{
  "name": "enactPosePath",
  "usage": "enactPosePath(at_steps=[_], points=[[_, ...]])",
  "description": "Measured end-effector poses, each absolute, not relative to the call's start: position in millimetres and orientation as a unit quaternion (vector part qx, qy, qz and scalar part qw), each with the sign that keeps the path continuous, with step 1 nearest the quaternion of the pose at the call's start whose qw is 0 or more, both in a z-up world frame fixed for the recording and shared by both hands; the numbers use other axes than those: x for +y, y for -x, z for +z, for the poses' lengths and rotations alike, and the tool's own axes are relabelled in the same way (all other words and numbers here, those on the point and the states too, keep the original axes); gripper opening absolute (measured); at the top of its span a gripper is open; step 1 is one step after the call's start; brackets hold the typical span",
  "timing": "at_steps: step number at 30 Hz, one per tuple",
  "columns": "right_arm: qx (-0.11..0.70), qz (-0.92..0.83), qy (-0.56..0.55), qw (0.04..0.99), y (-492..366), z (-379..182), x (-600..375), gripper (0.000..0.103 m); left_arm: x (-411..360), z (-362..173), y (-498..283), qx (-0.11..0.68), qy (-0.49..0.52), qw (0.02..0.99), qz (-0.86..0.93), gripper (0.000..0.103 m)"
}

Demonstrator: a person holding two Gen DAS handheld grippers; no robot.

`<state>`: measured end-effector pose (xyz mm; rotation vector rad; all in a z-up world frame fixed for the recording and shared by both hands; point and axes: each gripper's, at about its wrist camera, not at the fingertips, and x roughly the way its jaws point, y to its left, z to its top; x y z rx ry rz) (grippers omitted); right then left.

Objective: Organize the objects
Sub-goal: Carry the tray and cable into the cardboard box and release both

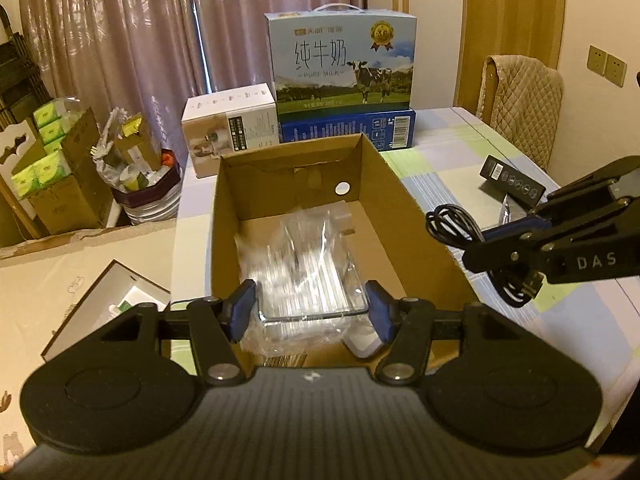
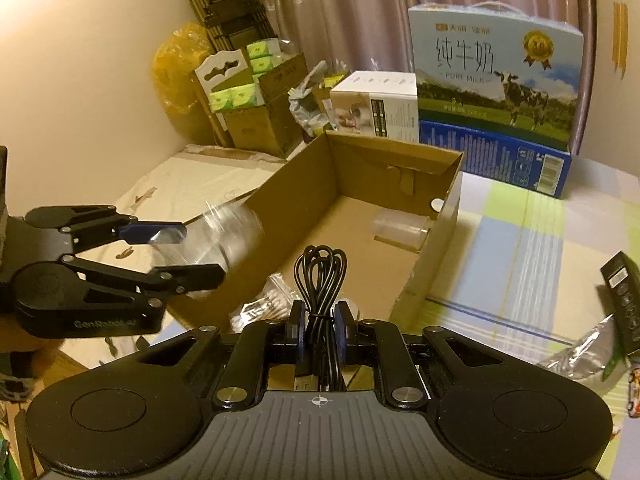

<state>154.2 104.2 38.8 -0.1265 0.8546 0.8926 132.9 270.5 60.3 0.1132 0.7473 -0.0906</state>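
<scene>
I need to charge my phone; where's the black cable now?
The black cable is clamped in the right gripper, above the cardboard box's near right edge.

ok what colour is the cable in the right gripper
Black; the cable shows best in the right wrist view.

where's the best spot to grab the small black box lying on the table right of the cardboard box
Probably across the black box's two long sides near mid-length, coming from above. It lies flat and slim on the table, with free cloth around it; its far end touches a silver packet.
</scene>
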Motion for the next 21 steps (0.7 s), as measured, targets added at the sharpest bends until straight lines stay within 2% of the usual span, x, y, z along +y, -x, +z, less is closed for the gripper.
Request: enactPosePath(at_steps=[1, 12, 15, 19, 21], points=[[0.403, 0.418, 0.058, 0.812, -157, 37, 105, 0.011, 272, 56, -137, 0.366, -0.054, 0.928, -0.043, 0.065], [0.417, 0.424, 0.036, 0.803, -168, 17, 114, 0.012, 290, 47, -135, 0.362, -0.026, 0.932, -0.018, 0.066], [0.412, 0.425, 0.013, 0.806, -170, 18, 115, 0.012, 291, 48, -130, 0.358, -0.025, 0.933, -0.015, 0.07], [0.396, 0.421, -0.02, 0.816, -174, 23, 109, 0.024, 295, 48, -124, 0.355, -0.011, 0.935, -0.008, 0.074], [0.389, 0.418, -0.03, 0.821, -173, 27, 104, 0.026, 297, 48, -121, 0.355, -0.01, 0.935, -0.004, 0.074]])
